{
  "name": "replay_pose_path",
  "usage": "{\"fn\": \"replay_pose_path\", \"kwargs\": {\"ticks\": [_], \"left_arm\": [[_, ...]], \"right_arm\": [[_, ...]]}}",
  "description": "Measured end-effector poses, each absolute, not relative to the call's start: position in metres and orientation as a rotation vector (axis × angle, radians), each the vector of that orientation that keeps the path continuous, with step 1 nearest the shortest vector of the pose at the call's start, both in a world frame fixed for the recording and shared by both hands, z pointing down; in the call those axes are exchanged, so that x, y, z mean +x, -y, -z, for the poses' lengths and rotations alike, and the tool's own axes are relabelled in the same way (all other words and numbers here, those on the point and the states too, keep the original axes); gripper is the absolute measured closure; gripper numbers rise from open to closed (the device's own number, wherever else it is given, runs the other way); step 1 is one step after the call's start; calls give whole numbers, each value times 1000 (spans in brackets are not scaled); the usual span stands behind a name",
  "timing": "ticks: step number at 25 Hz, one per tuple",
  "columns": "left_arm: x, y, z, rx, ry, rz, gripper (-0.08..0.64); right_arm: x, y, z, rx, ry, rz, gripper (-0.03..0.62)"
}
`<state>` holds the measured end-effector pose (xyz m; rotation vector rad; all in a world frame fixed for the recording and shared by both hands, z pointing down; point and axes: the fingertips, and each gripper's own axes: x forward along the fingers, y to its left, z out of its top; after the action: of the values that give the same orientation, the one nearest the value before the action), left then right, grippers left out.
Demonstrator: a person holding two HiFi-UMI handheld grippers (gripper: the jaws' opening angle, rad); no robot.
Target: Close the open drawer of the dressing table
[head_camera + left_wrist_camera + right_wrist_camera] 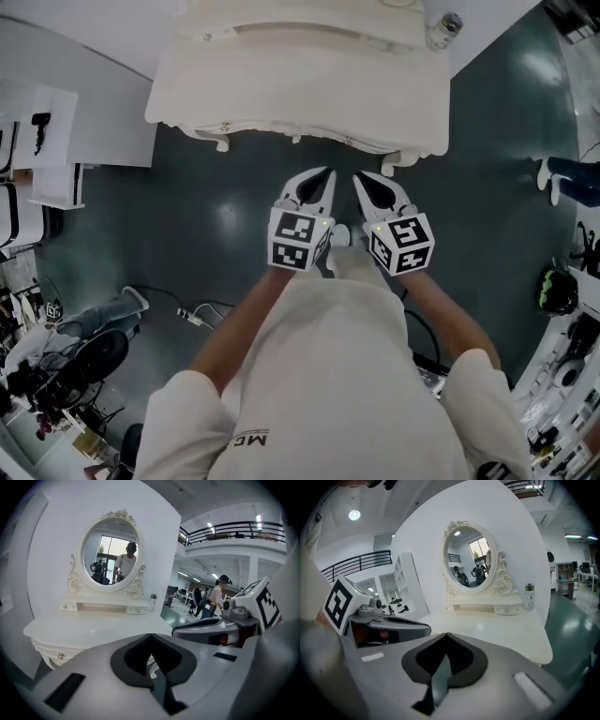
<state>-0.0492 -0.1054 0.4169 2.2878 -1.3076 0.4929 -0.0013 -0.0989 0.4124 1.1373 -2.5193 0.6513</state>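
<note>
While right claw [362, 180] hovers shut, dressing table [281, 94] ahead.

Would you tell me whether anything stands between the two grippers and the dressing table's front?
Nothing visible does: the left gripper and the right gripper, both shut and empty, hover before the dressing table.

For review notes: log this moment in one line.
left gripper: shut, empty; right gripper: shut, empty; white carved dressing table: front looks shut

the dressing table [497, 632] carries an oval mirror [469, 563] and a small bottle [528, 596].
</note>
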Motion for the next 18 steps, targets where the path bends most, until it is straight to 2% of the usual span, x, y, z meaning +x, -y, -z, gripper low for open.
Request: {"fn": "replay_pose_path", "kwargs": {"ticks": [10,18], "left_arm": [[-54,74,-360,2346,1341,-453,551],[-55,46,-354,2345,1354,-427,551]], "right_arm": [[-10,77,-366,1131,2555,-608,591],[-17,50,-355,1124,2576,-592,591]]}}
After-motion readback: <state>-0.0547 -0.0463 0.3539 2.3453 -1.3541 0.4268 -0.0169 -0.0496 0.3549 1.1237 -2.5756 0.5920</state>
